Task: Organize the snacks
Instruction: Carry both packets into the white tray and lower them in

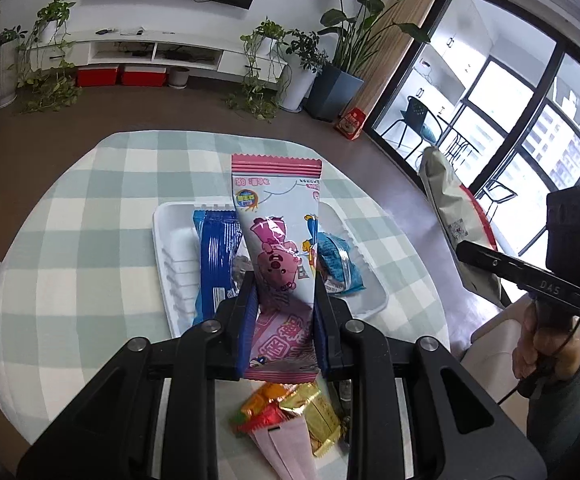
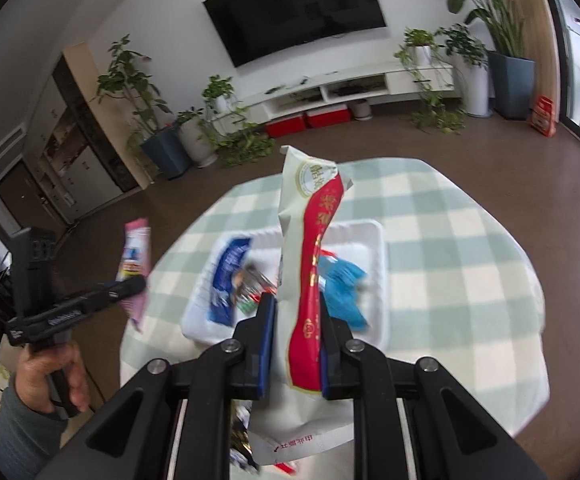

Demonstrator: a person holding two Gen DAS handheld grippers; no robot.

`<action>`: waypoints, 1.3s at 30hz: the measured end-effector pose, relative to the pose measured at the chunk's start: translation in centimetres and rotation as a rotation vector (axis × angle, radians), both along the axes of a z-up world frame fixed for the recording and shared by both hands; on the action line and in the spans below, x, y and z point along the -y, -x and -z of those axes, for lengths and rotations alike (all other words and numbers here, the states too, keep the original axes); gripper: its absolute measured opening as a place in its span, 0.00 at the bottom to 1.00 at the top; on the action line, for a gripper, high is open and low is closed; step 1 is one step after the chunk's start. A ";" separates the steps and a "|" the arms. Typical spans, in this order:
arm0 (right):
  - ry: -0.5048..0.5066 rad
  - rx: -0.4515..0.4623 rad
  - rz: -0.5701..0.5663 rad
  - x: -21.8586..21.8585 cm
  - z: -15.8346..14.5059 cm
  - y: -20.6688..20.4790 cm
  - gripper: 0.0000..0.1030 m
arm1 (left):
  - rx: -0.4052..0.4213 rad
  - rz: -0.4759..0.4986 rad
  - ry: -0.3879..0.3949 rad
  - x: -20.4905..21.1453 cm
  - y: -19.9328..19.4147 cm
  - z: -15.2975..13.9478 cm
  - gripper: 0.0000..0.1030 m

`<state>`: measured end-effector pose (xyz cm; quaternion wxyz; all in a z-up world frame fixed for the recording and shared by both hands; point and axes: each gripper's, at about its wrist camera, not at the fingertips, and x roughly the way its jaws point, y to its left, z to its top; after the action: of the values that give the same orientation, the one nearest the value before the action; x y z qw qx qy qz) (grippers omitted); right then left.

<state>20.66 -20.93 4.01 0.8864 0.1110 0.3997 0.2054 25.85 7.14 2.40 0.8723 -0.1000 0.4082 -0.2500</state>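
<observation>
My left gripper (image 1: 283,288) is shut on a pink cartoon snack packet (image 1: 277,220), held upright above the white tray (image 1: 169,256). My right gripper (image 2: 296,308) is shut on a tall white and red snack bag (image 2: 310,240), also lifted over the tray (image 2: 374,248). In the tray lie a blue wrapped snack (image 1: 213,260), a light-blue packet (image 1: 338,260) and a dark wrapper between them. From the left wrist view the right gripper with its white bag (image 1: 450,216) shows at the right. The right wrist view has the left gripper with the pink packet (image 2: 135,248) at its left.
The table wears a green and white checked cloth (image 1: 89,220). A pile of small gold, red and orange sweets (image 1: 290,412) lies near the table's front edge, below my left gripper. Potted plants, a TV unit and a glass door stand beyond the table.
</observation>
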 end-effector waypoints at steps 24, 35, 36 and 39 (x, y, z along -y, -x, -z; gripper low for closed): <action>-0.040 -0.290 -0.046 -11.1 12.2 -10.8 0.19 | -0.200 -0.009 -0.156 1.4 -8.7 9.6 0.22; -0.032 -0.301 -0.052 -12.2 14.3 -11.1 0.19 | -0.219 -0.011 -0.166 1.4 -9.5 11.2 0.23; -0.029 -0.303 -0.049 -12.2 14.5 -11.2 0.19 | -0.219 -0.011 -0.167 1.5 -9.6 11.2 0.23; -0.031 -0.301 -0.045 -12.0 14.8 -11.1 0.19 | -0.221 -0.014 -0.157 1.4 -9.5 11.4 0.25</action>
<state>31.76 -8.89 -10.77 0.8099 0.1453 0.5271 0.2125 35.40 5.77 -9.01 0.8288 -0.0612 0.5196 -0.1984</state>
